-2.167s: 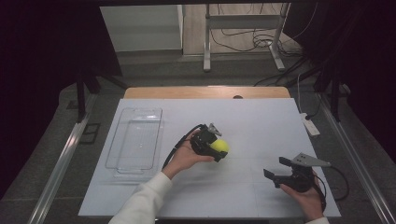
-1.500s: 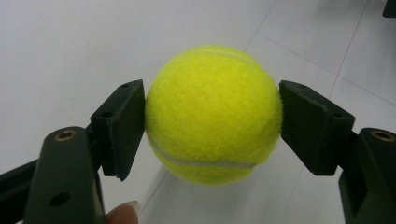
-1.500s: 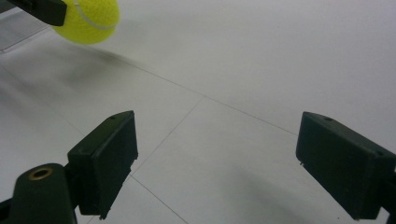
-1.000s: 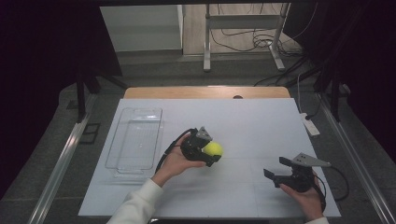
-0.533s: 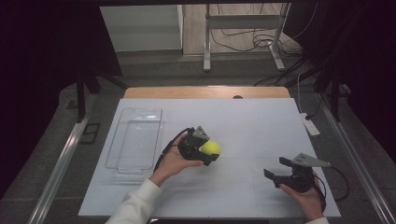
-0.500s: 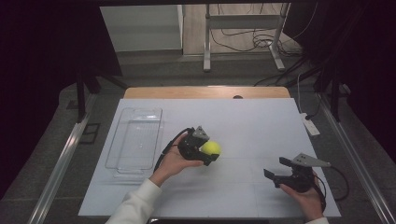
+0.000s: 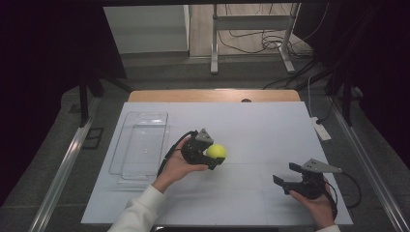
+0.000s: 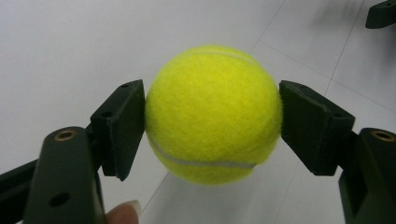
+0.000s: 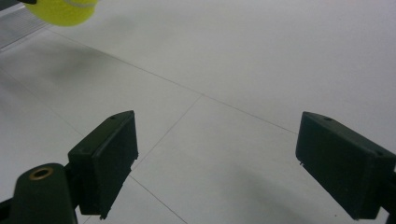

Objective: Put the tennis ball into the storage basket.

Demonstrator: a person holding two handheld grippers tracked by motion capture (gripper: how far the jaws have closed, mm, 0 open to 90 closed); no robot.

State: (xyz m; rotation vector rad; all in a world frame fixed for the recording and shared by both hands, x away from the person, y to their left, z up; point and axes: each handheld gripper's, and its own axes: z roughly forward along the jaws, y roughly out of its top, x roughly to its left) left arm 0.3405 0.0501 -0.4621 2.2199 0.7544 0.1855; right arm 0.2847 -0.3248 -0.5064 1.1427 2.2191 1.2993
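Carry step in hand: left claw point(image 7: 215, 155) clamps the tennis ball point(image 7: 216, 151), both pads pressed against its sides in the left gripper view, ball point(image 8: 214, 114) lifted clear of the desk point(image 7: 270, 125) near its centre. Clear tray point(image 7: 139, 145) lies at nine o'clock from the ball, near but apart; likely the drop point, so the next move calls for a swing toward nine o'clock, then a release over the tray. Right claw point(image 7: 286, 174) sits at four o'clock from the ball, jaws wide, nothing between them. Hard to make out: how high the ball rides above the desk; the tray's transparent walls are faint.
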